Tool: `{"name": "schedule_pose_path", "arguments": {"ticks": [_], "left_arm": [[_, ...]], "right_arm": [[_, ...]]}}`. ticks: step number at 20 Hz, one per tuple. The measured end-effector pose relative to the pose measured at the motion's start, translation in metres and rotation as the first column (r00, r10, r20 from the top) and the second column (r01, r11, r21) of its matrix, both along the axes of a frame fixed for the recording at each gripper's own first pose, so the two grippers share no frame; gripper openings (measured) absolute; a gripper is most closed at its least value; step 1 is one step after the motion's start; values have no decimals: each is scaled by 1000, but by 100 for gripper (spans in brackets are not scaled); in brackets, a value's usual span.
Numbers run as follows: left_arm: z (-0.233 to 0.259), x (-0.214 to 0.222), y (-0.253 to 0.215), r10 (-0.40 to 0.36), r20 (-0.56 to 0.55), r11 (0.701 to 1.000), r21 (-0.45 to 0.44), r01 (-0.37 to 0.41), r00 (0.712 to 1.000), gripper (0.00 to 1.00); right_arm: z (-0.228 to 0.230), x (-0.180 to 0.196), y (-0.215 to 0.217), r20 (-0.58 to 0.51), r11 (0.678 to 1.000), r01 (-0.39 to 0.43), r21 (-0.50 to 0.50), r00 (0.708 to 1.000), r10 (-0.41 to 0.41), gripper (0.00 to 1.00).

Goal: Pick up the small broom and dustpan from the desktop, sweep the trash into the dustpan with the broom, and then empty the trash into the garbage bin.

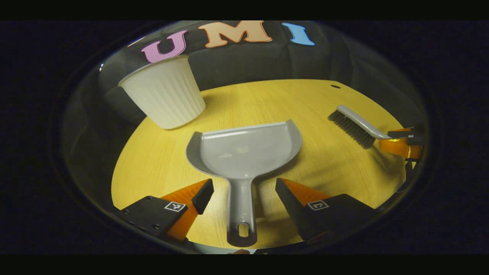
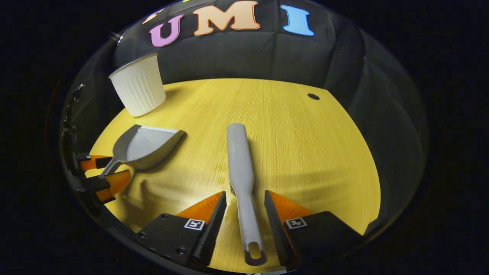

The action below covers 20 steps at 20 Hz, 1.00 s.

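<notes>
Yellow wood-grain desktop [image 1: 324,168] spans the lower half of both views, with a small dark hole [image 2: 313,96] near its far edge. White ribbed garbage bin [image 1: 164,93] stands upright at the far left of the desktop, against the black cloth wall; open mouth up. Grey dustpan [image 1: 244,152] lies flat on the desktop just in front of the bin, pan end toward the bin and not touching it, handle running back toward the camera in the left gripper view; the pan interior looks bare apart from faint smudges. Left gripper [image 1: 244,191]: fingers spread wide, one on each side of the dustpan handle, clear gaps on both sides, nothing gripped. The right gripper view shows the same gripper at its left edge, orange fingers bracketing the handle end. Small broom [image 2: 241,172], grey, lies on the desktop to the right of the dustpan and well apart from it, handle with hanging slot toward the camera in the right gripper view; dark bristles visible in the left gripper view. Right gripper [image 2: 244,204]: fingers parted, straddling the broom handle with a narrow gap on each side; contact cannot be confirmed, and the broom rests on the desktop. No trash can be made out on the wood.
</notes>
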<state>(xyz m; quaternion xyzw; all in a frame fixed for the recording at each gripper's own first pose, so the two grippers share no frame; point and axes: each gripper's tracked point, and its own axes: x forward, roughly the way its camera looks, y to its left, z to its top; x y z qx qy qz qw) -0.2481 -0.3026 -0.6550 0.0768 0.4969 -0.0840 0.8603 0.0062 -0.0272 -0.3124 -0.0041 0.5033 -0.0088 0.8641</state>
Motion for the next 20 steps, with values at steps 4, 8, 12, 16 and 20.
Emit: {"name": "schedule_pose_path", "arguments": {"ticks": [4, 8, 12, 16, 20], "left_arm": [[47, 28, 4, 34, 211, 999, 26, -41, 977, 96], [117, 64, 0, 94, 493, 994, 6, -111, 865, 95], [188, 84, -18, 128, 675, 991, -118, -65, 727, 94], [254, 92, -23, 132, 773, 984, -178, 12, 620, 93], [260, 115, -11, 136, 777, 978, -203, 39, 615, 100]], "right_arm": [[68, 24, -4, 230, 997, -73, -37, 970, 79, 87], [189, 46, 11, 572, 989, -141, -46, 808, 142, 94], [276, 59, 17, 704, 992, -107, 69, 710, 28, 94], [328, 54, -3, 755, 999, 9, 45, 654, -40, 94], [345, 55, 2, 787, 998, 55, 39, 613, -65, 93]]}}
